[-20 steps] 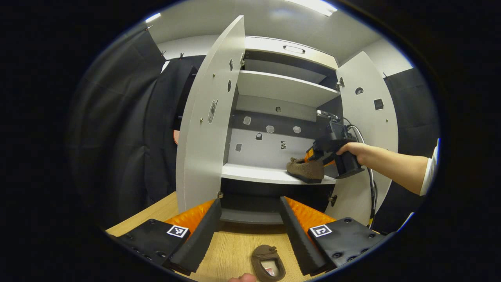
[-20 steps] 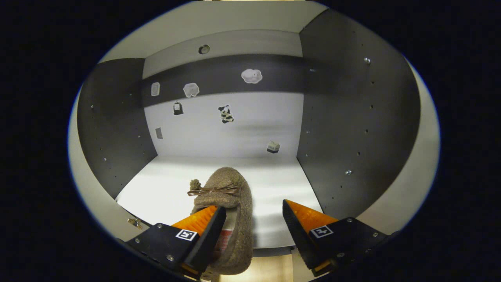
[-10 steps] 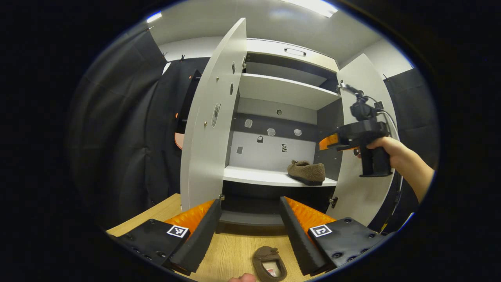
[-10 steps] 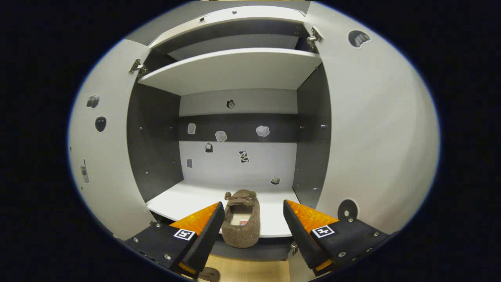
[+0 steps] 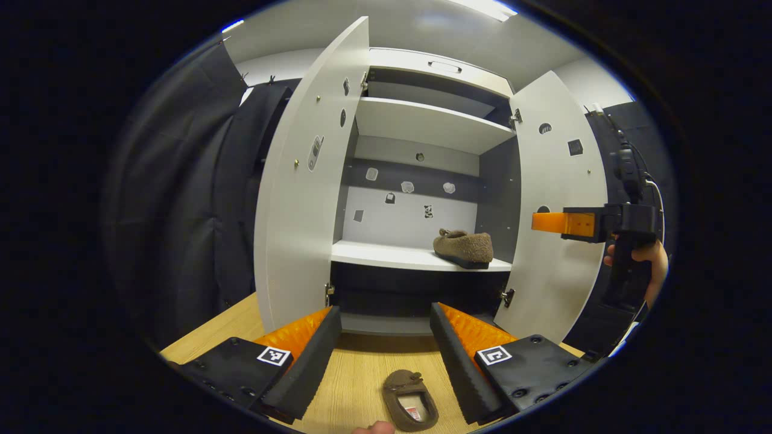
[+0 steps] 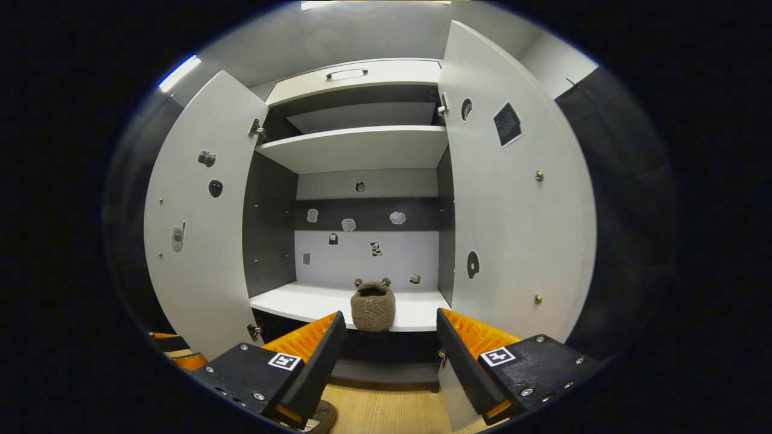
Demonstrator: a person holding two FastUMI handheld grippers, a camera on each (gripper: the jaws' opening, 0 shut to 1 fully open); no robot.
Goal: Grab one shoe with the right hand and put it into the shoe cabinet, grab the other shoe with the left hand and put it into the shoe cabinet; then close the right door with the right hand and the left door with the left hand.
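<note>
Shoe 1 point(image 5: 463, 248) sits on the cabinet's lower shelf point(image 5: 386, 255), right side: step one looks done. Shoe 2 point(image 5: 412, 408) lies on the floor, near, between the left gripper's point(image 5: 386, 355) wide-open, empty fingers. Right gripper point(image 6: 391, 361) wide open, empty, facing the cabinet from outside. Left door point(image 5: 301, 181) and right door point(image 5: 558, 199) both open. Left to do: shoe 2, both doors.
</note>
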